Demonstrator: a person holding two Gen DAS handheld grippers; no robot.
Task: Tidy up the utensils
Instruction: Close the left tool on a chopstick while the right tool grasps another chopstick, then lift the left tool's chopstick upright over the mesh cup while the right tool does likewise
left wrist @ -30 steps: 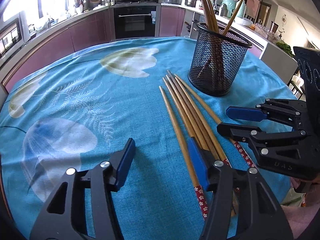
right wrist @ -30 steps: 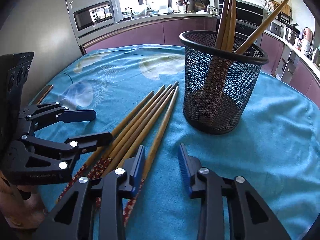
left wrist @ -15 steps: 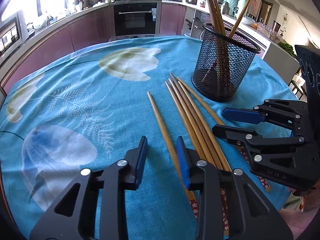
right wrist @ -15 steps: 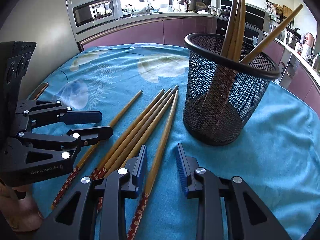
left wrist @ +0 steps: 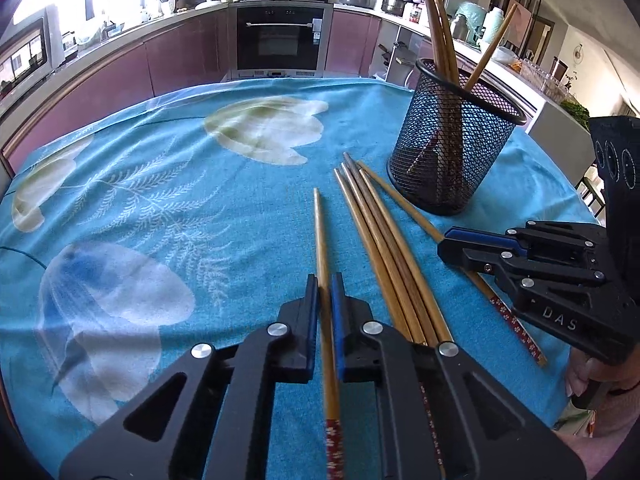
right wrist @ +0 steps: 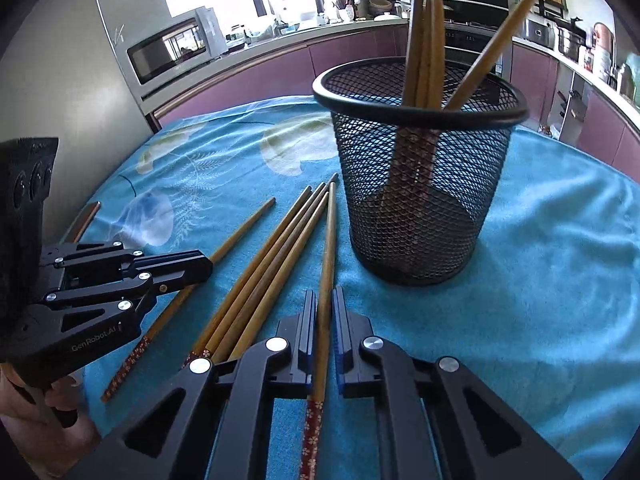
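A black mesh cup (left wrist: 454, 144) (right wrist: 416, 168) stands on the blue tablecloth and holds three upright wooden chopsticks (right wrist: 426, 28). Several more chopsticks (left wrist: 384, 236) (right wrist: 264, 268) lie in a bundle beside it. My left gripper (left wrist: 325, 286) is shut on one chopstick (left wrist: 319, 232), apart from the bundle on its left; it also shows in the right wrist view (right wrist: 192, 270). My right gripper (right wrist: 324, 304) is shut on the chopstick (right wrist: 329, 240) nearest the cup; it also shows in the left wrist view (left wrist: 450, 242).
The round table's blue floral cloth (left wrist: 160, 208) spreads left of the chopsticks. Kitchen cabinets and an oven (left wrist: 280, 36) stand behind the table. A microwave (right wrist: 172, 50) sits on the counter at the far left.
Both grippers have closed, each onto one chopstick. The left one's chopstick has slid left, away from the bundle. The right gripper has moved closer to the cup.
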